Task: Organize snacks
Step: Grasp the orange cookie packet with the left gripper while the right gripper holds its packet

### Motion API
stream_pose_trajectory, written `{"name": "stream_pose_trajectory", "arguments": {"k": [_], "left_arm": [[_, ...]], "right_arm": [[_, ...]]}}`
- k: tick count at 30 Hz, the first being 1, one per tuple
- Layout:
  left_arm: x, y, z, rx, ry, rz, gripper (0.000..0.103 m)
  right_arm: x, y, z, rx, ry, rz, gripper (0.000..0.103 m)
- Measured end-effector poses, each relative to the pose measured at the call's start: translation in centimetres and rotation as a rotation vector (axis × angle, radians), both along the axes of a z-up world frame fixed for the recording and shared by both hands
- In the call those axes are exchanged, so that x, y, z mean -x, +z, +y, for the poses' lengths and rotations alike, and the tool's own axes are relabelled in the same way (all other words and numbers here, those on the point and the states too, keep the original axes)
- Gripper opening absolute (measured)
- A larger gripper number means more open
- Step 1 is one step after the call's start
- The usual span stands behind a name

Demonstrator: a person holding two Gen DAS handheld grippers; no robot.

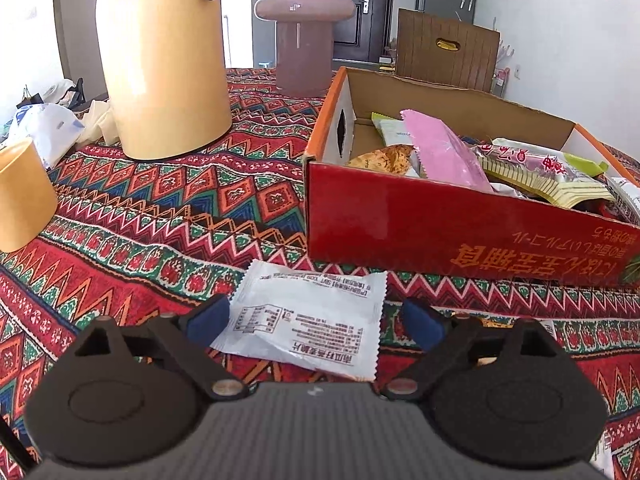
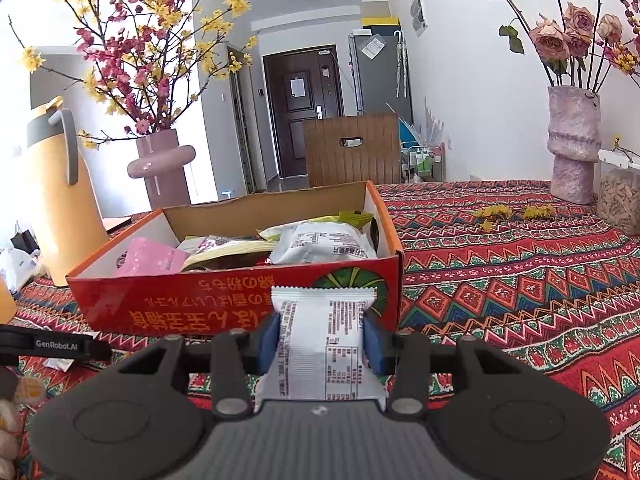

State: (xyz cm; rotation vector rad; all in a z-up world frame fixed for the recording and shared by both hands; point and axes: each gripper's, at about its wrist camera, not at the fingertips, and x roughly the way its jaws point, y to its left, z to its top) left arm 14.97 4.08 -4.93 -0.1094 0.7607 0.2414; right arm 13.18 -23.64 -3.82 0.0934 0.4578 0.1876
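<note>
Several snacks are already piled in the red box (image 2: pixel 236 304) on the bench. One white packet (image 2: pixel 324 344) is clamped in the right gripper (image 2: pixel 320 346) just before the box's front wall; another packet (image 1: pixel 308 320) is framed, unheld, by the wide-spread left gripper (image 1: pixel 316 320).

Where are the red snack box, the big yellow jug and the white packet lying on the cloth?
red snack box (image 1: pixel 440 216), left wrist view, front wall.
yellow jug (image 1: pixel 160 64), left wrist view, body.
white packet (image 1: pixel 312 320), left wrist view, printed back.
</note>
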Motion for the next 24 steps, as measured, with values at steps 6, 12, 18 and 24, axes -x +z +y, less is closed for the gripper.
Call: {"name": "stream_pose_trajectory", "arguments": {"k": [6, 12, 18, 24], "left_arm": [[0.8, 0.4, 0.7, 0.028, 0.011, -0.034, 0.069], [1.9, 1.0, 0.8, 0.056, -0.032, -0.070, 0.046], [3.1, 1.5, 0.0, 0.015, -0.079, -0.105, 0.015], [4.1, 2.2, 0.0, 0.021, -0.099, -0.143, 0.014]], "right_arm": [[-0.1, 0.0, 0.1, 0.005, -0.003, 0.004, 0.043], [-0.2, -0.1, 0.2, 0.008, -0.007, 0.008, 0.043], [-0.2, -0.1, 0.2, 0.009, -0.009, 0.006, 0.043], [0.0, 0.0, 0.1, 0.009, -0.011, -0.008, 0.043]]}}
